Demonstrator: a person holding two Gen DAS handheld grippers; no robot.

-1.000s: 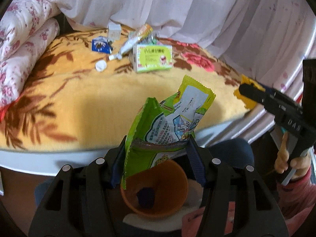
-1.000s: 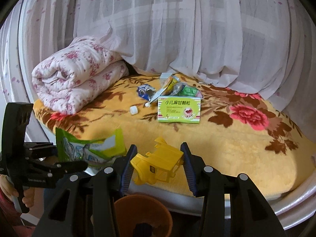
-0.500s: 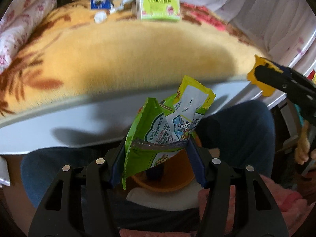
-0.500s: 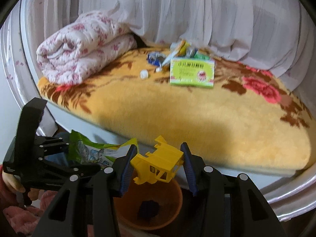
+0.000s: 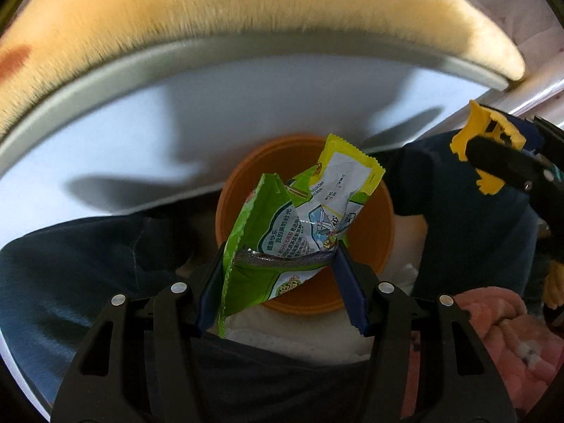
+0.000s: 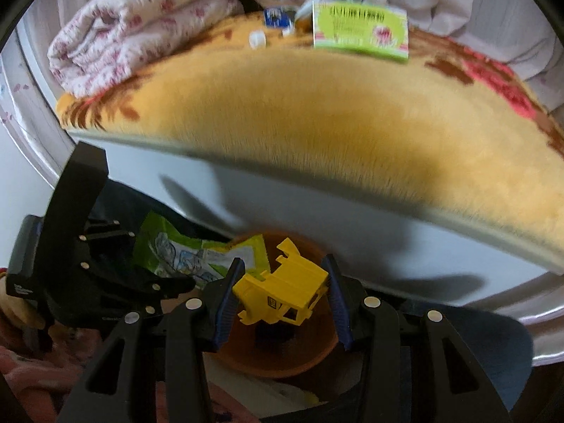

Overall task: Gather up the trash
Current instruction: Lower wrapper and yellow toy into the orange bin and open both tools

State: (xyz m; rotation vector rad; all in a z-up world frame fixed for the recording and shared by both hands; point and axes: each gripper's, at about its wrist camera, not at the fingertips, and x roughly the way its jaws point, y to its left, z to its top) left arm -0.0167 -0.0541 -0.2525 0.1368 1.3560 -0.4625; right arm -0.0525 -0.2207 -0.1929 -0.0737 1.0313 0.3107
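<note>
- Green snack wrapper [image 5: 296,232] is clamped in the left gripper [image 5: 282,264], above the orange bin [image 5: 382,232].
- Yellow plastic piece [image 6: 282,287] is pinched by the right gripper [image 6: 282,290] over the same bin.

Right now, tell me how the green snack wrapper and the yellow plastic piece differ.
The green snack wrapper is thin, crumpled printed film; the yellow plastic piece is a rigid, notched moulding. The wrapper sits in the left gripper, the plastic piece in the right gripper. The wrapper stands taller than its fingers; the piece is compact. Both are clamped above the orange bin.
</note>
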